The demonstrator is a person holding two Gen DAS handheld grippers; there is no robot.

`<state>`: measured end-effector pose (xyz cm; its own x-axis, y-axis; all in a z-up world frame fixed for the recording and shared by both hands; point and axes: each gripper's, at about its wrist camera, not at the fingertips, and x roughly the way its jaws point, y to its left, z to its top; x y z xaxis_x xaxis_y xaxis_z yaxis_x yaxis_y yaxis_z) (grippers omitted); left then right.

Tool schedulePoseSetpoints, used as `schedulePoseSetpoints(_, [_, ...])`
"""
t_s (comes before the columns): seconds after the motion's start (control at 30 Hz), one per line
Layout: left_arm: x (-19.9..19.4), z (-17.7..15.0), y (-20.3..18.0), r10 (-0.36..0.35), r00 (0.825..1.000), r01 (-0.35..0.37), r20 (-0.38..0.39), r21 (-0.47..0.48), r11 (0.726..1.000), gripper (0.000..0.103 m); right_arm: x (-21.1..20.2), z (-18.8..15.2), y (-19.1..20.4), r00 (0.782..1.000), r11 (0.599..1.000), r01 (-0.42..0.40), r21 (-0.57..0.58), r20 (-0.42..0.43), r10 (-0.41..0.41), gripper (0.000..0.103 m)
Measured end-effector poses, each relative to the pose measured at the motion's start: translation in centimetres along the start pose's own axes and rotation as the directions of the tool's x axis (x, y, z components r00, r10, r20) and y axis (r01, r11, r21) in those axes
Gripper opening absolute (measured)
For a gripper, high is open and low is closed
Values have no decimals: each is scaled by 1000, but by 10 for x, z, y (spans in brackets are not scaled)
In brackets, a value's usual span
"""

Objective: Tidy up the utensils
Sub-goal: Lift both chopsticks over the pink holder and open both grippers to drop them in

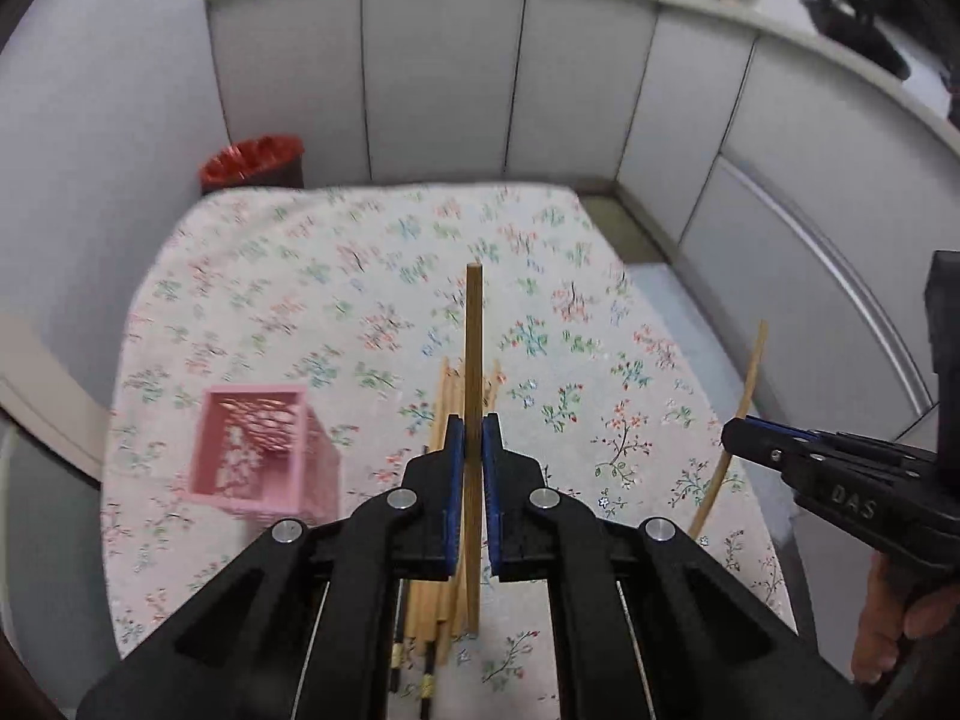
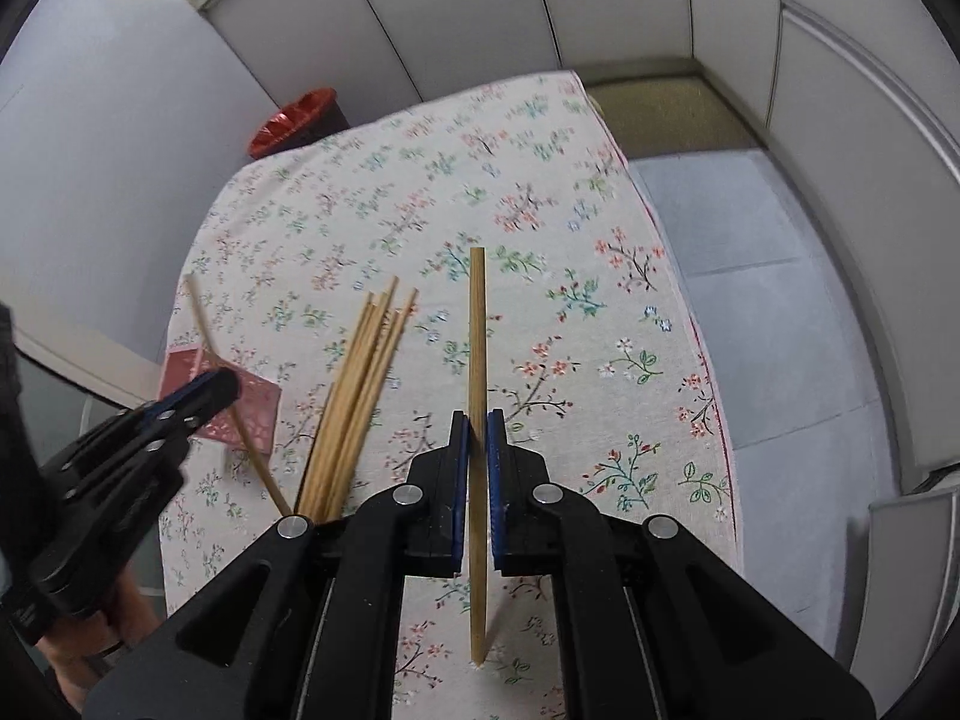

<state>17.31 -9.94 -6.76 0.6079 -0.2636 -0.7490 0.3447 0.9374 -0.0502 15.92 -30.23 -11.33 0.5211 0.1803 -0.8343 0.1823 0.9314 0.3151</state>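
Observation:
My left gripper (image 1: 473,432) is shut on one wooden chopstick (image 1: 474,348) and holds it above a pile of several chopsticks (image 1: 447,396) on the floral tablecloth (image 1: 336,276). A pink perforated holder (image 1: 258,450) stands to the left of the pile. My right gripper (image 2: 477,429) is shut on another wooden chopstick (image 2: 477,330), to the right of the pile (image 2: 360,384). In the right wrist view the left gripper (image 2: 216,387) and its chopstick (image 2: 207,330) hang over the pink holder (image 2: 258,414). The right gripper (image 1: 735,435) shows in the left wrist view with its chopstick (image 1: 747,396).
A red-lined bin (image 1: 252,162) stands behind the table's far left corner. Grey partition walls (image 1: 444,78) surround the table. The table's right edge (image 2: 672,276) drops to a grey floor (image 2: 780,360).

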Motion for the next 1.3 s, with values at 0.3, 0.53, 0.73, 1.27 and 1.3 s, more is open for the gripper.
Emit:
schedulePoseSetpoints(0.3, [-102,-12,46,45,962,-19,270,-96,995,6,-61,-11,42,983,998,-28,-62,181,39,5])
schedulePoseSetpoints(0.53, [-128,1,73,170,892,-114,418,-156,981,6,-103,-6,99,931,984,-75,-161,342,127,5])
schedulePoseSetpoints(0.73, [-112,7,89,192,862,-126,470,-167,978,6,-108,5,146,885,960,-142,-243,403,233,5])
schedulePoseSetpoints(1.27, [-16,5,134,173,948,-109,268,-238,965,6,-7,23,192,923,955,-163,-249,303,237,5])
schedulePoseSetpoints(1.3, [-11,4,137,168,952,-102,255,-252,962,6,0,23,191,929,956,-169,-239,285,236,5])
